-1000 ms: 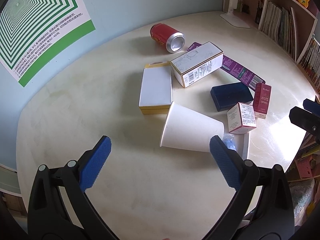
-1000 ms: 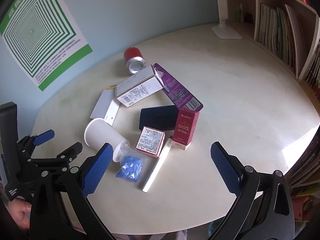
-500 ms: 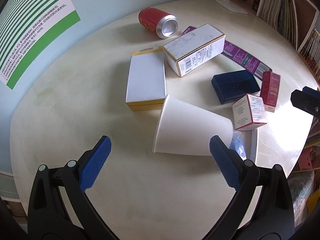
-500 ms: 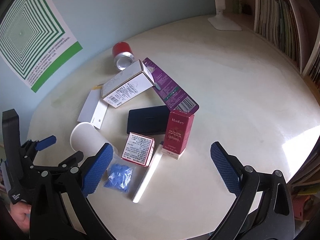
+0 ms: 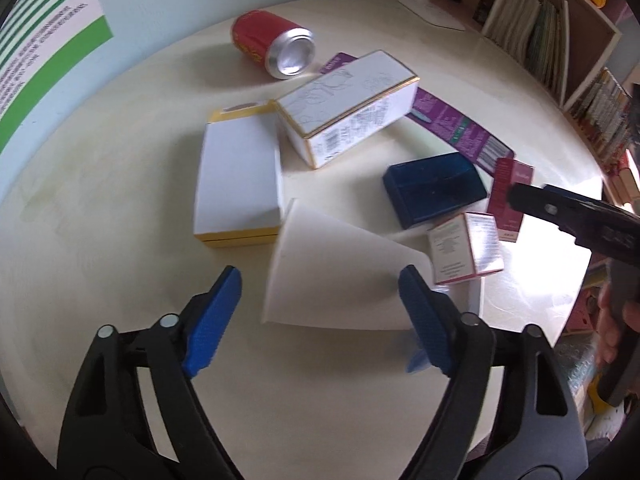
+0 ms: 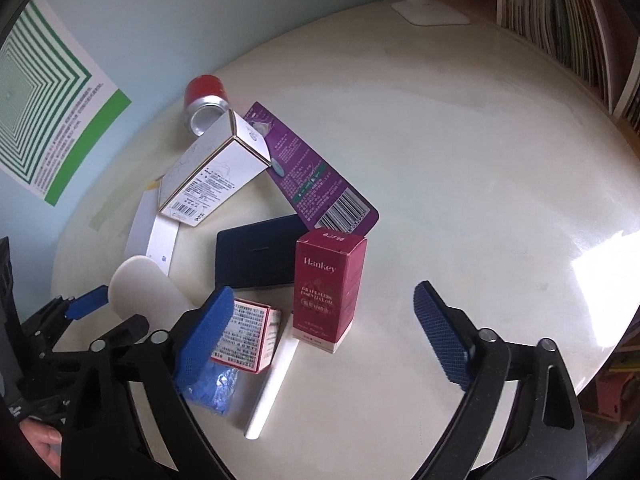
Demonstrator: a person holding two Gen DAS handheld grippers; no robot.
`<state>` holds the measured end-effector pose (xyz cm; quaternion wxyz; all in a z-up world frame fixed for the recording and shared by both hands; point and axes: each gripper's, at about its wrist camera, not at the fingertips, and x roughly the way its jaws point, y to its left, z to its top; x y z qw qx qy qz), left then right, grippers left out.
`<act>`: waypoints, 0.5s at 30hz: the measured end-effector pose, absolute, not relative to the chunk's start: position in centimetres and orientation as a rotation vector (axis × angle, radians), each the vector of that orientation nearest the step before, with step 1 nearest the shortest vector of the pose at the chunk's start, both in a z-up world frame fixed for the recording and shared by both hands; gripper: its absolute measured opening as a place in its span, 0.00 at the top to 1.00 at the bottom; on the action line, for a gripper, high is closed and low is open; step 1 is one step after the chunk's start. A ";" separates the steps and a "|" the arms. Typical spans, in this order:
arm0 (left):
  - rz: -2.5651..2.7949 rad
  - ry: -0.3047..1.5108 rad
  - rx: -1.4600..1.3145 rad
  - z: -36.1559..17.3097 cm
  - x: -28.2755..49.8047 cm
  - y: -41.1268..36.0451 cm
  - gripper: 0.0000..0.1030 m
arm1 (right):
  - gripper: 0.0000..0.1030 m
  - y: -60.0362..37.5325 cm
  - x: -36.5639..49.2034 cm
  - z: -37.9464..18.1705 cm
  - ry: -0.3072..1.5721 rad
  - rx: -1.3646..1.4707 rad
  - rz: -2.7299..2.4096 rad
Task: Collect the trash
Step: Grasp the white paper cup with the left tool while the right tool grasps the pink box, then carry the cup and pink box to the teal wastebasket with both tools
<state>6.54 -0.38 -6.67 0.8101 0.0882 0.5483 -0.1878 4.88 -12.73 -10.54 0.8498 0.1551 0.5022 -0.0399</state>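
The left gripper [image 5: 320,316] is standing spread, its jaws having just been closing, with the paper cup [image 5: 340,272] lying between the blue pads [image 5: 212,324] but not visibly pressed by either. The cup is lying on its side on the round table [image 5: 120,200], wide mouth toward the gripper and narrow base pointing away toward the small pink-edged box [image 5: 466,252]; its long axis is running from near-left to far-right in the left wrist view. Just beyond the cup's rim a flat white box with gold edges [image 5: 240,176] is lying, and past that a longer white carton [image 5: 348,108] is resting tilted over a purple card [image 5: 452,120]. A red can [image 5: 272,42] is lying on its side farthest back, open end facing the camera.

The right gripper [image 6: 320,332] is likewise spread, its jaws having just been closing, and is pinching nothing. Between its pads the dark red Hankey box [image 6: 328,288] is standing upright, with a dark blue case [image 6: 256,256] flat just behind it. A white stick [image 6: 272,384] is lying beside the box's base, and a crumpled blue wrapper [image 6: 214,392] is sitting partly hidden behind the left pad. The pink-edged box is crowding the left pad closely.
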 end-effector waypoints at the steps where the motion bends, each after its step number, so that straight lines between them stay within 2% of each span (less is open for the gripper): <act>1: -0.422 1.175 0.183 -6.7 6.5 -0.5 0.33 | 0.24 -12.9 5.1 -10.8 1.064 0.342 -0.089; 3: -0.446 1.181 0.178 -6.7 6.5 -0.9 0.36 | 0.25 -13.4 5.4 -11.3 1.070 0.377 -0.106; 4: -0.456 1.181 0.177 -6.6 6.4 -1.0 0.38 | 0.31 -13.5 5.5 -11.6 1.076 0.389 -0.110; 5: -0.467 1.181 0.176 -6.6 6.4 -1.1 0.42 | 0.35 -13.6 5.6 -11.8 1.081 0.400 -0.108; 7: -0.498 1.185 0.162 -6.4 6.3 -1.2 0.54 | 0.49 -13.9 5.7 -12.3 1.094 0.423 -0.110; 8: -0.515 1.190 0.151 -6.3 6.3 -1.3 0.63 | 0.53 -14.0 5.7 -12.4 1.096 0.429 -0.113; 9: -0.526 1.195 0.141 -6.3 6.3 -1.3 0.71 | 0.63 -14.1 5.6 -12.5 1.097 0.434 -0.115; 12: -0.561 1.208 0.090 -6.3 6.1 -0.9 0.80 | 0.63 -14.5 5.2 -12.6 1.085 0.458 -0.118; 15: -0.578 1.205 0.073 -6.0 5.9 -0.6 0.85 | 0.63 -14.6 4.8 -12.3 1.077 0.466 -0.115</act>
